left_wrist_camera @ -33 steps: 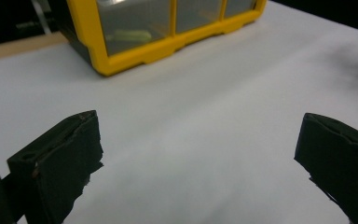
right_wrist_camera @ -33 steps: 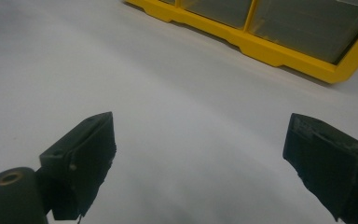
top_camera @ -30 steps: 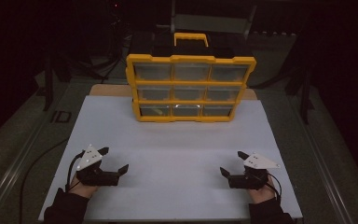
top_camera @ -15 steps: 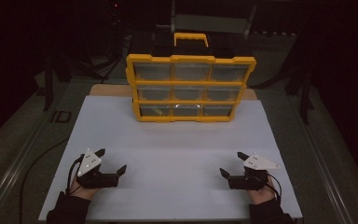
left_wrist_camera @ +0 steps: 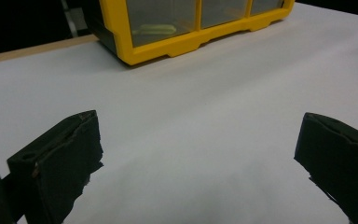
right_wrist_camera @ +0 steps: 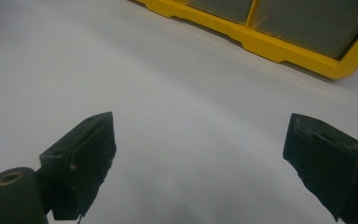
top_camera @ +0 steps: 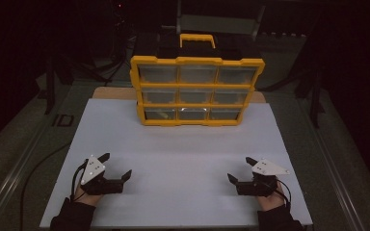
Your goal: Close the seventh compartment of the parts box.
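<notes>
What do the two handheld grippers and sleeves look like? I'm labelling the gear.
Left gripper and right gripper: black bodies, two blocky black jaws, a pale grey three-cornered plate on top, thin black cable trailing back. Both sleeves are dark.

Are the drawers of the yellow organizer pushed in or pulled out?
Pushed in. In the high view all nine clear fronts of the yellow organizer sit flush with its frame; none juts out. Both grippers rest apart from it, jaws open.

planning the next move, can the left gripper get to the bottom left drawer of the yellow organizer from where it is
Probably yes. The left gripper sits open near the front of the white board, and only bare board lies between it and the bottom left drawer of the yellow organizer, which faces the person. It would need a forward reach.
</notes>
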A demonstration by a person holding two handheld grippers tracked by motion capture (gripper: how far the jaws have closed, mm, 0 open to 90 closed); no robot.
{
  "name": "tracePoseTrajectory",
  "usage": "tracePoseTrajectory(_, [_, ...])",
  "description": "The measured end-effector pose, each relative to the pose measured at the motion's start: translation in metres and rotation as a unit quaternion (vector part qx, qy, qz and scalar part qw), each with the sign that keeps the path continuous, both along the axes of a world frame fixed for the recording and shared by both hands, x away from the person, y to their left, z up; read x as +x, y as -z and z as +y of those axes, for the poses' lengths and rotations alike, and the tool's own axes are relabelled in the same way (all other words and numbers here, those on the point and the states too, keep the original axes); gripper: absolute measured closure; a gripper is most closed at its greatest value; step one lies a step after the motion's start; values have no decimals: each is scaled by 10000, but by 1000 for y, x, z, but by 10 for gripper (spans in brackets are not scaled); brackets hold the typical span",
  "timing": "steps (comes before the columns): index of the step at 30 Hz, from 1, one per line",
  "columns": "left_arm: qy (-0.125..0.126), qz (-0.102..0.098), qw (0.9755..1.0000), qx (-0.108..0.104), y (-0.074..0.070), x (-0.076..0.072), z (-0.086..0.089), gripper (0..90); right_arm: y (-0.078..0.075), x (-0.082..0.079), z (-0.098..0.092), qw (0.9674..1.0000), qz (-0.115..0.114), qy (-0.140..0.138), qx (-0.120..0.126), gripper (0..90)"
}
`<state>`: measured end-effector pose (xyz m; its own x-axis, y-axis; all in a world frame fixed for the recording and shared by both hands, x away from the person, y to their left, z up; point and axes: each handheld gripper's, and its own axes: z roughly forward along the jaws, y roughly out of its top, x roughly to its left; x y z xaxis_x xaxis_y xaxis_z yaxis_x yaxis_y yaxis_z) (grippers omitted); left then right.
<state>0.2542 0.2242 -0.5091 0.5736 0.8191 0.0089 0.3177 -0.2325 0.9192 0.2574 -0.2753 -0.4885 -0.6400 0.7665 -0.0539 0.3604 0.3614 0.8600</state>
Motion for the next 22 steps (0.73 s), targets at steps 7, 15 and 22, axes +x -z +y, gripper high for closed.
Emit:
tracePoseTrajectory(7, [-108, -172, 9998, -55, 2, -1, -2, 7, 0, -1, 1, 10000, -3, -8, -17, 93])
tracePoseTrajectory(15, [-174, -208, 9995, -143, 2, -1, -1, 8, 2, 0, 1, 10000, 23, -7, -36, 93])
tracePoseTrajectory(22, [-214, -207, 9994, -185, 3, -1, -1, 8, 4, 1, 2, 10000, 51, -13, -57, 93])
